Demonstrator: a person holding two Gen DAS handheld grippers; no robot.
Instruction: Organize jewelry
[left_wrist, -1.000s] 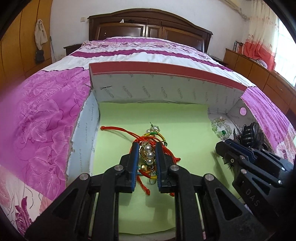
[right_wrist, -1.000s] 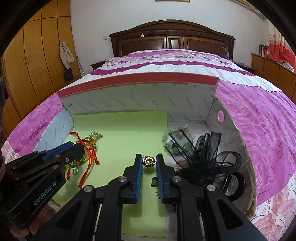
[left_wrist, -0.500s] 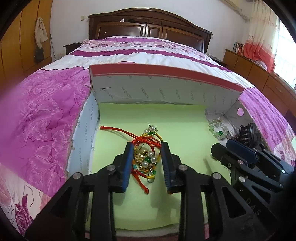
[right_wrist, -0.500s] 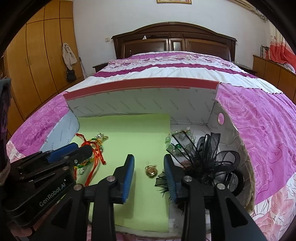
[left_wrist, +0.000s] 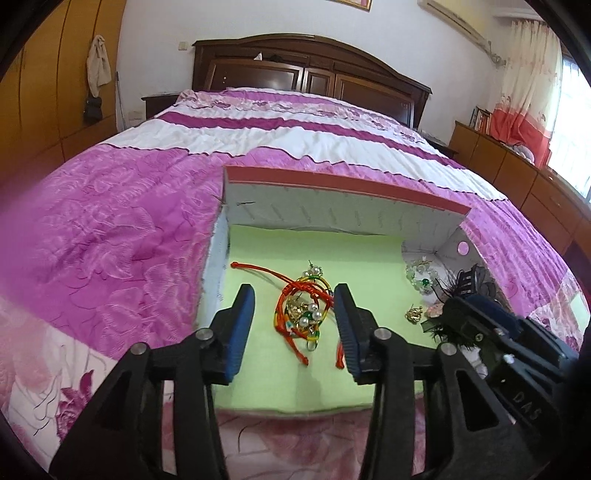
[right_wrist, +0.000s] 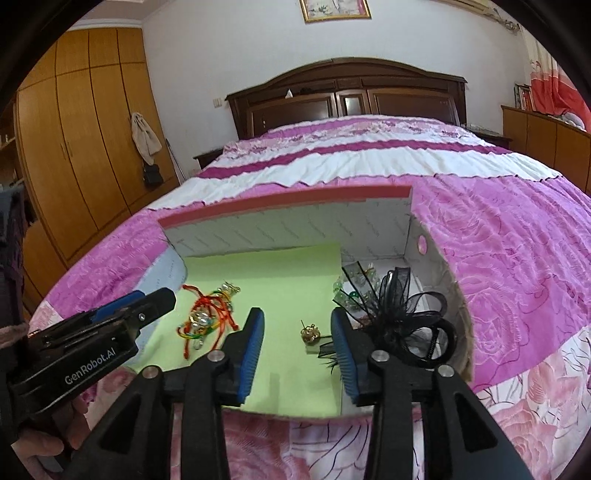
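Note:
A tangle of red cord bracelets with pearls and gold pieces lies on the green mat inside a shallow white box. My left gripper hovers just above and behind the tangle, its jaws opening, pads clear of it. A small gold earring rests on the mat near its right edge. My right gripper stands over it with jaws opening and nothing pressed between them.
A black mesh bow hair clip and a green bead bracelet lie in the box's right part. The box sits on a pink quilted bed. A wardrobe stands at left, cabinets at right.
Both grippers let go and spread their jaws: the left released the bracelet tangle, the right released the gold earring. Both drew back and up, away from the box.

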